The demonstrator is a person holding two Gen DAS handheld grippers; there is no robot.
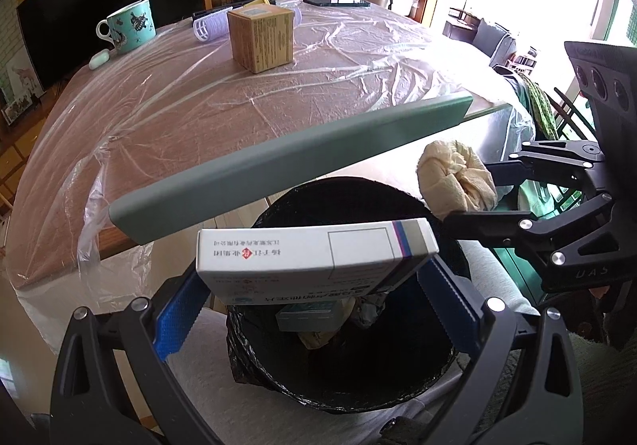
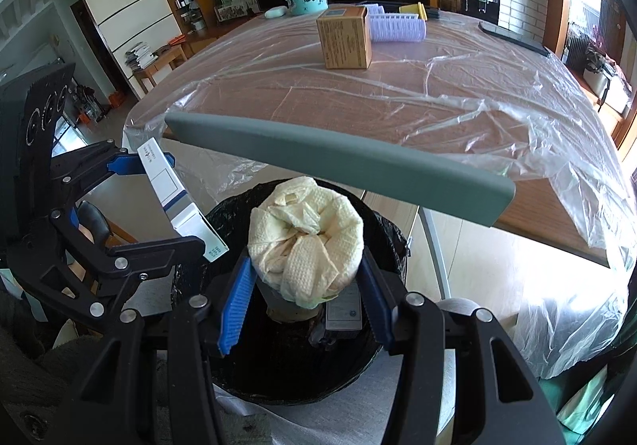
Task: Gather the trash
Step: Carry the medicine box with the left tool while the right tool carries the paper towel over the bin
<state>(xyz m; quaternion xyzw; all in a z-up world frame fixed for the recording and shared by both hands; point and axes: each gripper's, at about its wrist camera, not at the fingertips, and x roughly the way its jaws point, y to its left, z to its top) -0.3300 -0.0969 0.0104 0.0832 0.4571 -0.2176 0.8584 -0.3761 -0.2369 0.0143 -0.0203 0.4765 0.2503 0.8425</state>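
**Both grippers loaded above the waste bin**

At the far left of the table, a teal patterned ceramic mug (image 1: 133, 24) with a spoon stands beside a small white earbud case (image 1: 98, 59). To its right lies a lilac ribbed plastic roller (image 1: 211, 27), then a brown cardboard cube box (image 1: 260, 38). A dark flat phone (image 1: 336, 1) lies at the far edge. The wooden table (image 1: 223, 102) is covered with a clear, wrinkled plastic sheet (image 1: 358, 62).

A grey-green chair backrest bar (image 1: 286, 162) runs across the foreground, between the table and the grippers.

The left gripper (image 1: 314, 285) clamps a flat white rectangular medicine carton (image 1: 314, 257) between its blue ribbed pads (image 1: 177, 319). The carton is held crosswise, directly above the opening of the round bin lined with a black plastic bag (image 1: 346, 385). Discarded cartons and paper lie inside the bin.

The right gripper (image 2: 304, 297) is closed on a crumpled cream paper towel wad (image 2: 306, 238). The wad sits above the same bin, to the right of the carton and apart from it.
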